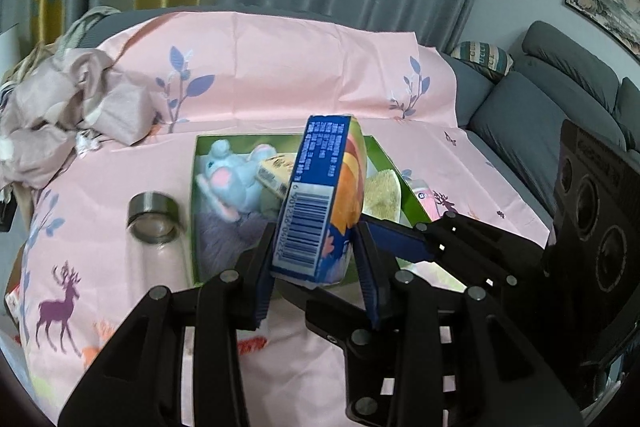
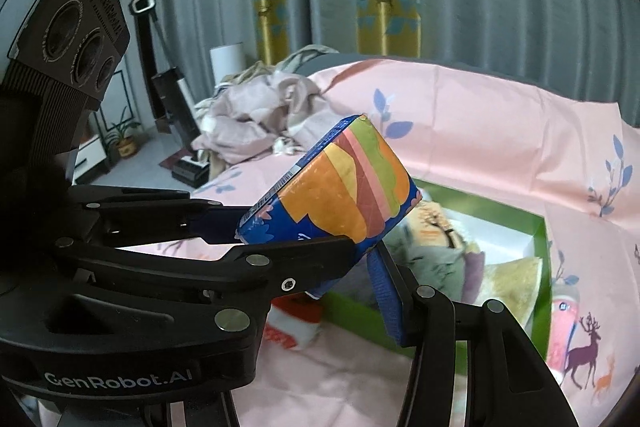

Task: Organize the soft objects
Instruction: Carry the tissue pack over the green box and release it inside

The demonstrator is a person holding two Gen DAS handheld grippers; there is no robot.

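Note:
A blue soft pack (image 1: 320, 167) with an orange and green print and a barcode is held up over the green box (image 1: 193, 211). My left gripper (image 1: 316, 233) is shut on its lower end, pads pressing both narrow sides. My right gripper (image 1: 404, 239) comes in from the right and its blue pad touches the same pack. In the right wrist view the pack (image 2: 344, 187) tilts up to the left, with my right gripper (image 2: 364, 251) shut on its lower right end and the left gripper (image 2: 228, 215) gripping from the left. A blue plush mouse (image 1: 232, 179) lies in the box.
The green box (image 2: 542, 247) sits on a pink deer-print sheet (image 1: 280, 67) and also holds a small yellow box (image 1: 276, 173) and other plush items (image 2: 432, 251). A glass bottle with a metal cap (image 1: 154, 223) lies left of it. Crumpled clothes (image 1: 60, 107) are piled far left; grey sofa cushions (image 1: 540, 107) lie right.

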